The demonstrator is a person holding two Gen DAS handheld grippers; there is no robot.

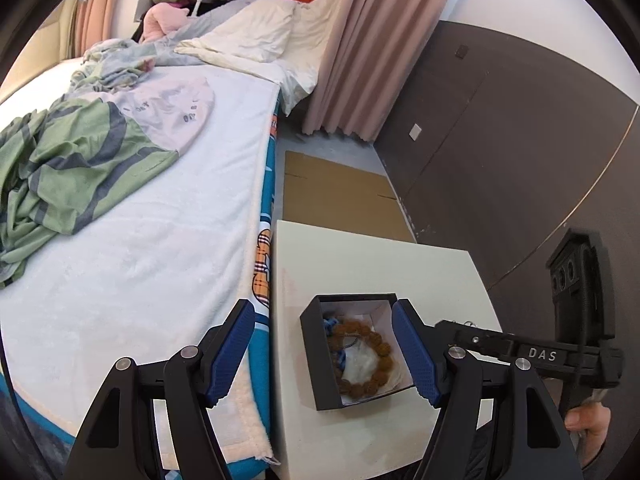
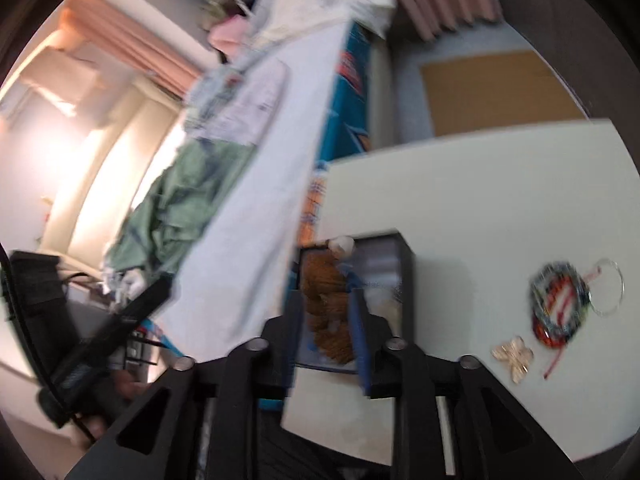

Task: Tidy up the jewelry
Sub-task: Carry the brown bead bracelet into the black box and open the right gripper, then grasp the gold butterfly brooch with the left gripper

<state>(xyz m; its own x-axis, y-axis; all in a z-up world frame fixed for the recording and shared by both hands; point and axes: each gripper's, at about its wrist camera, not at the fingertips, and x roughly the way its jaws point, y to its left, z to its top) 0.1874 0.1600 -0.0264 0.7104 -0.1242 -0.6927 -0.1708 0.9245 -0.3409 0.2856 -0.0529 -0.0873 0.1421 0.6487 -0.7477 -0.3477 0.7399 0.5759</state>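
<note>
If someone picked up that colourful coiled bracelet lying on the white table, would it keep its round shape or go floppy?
Probably floppy. The coiled bracelet looks like thin strands wound in loops, with a loose red cord trailing out, so the coils would likely sag or unwind. It seems light for its size. The picture is blurred, so a stiffer core cannot be ruled out.
</note>
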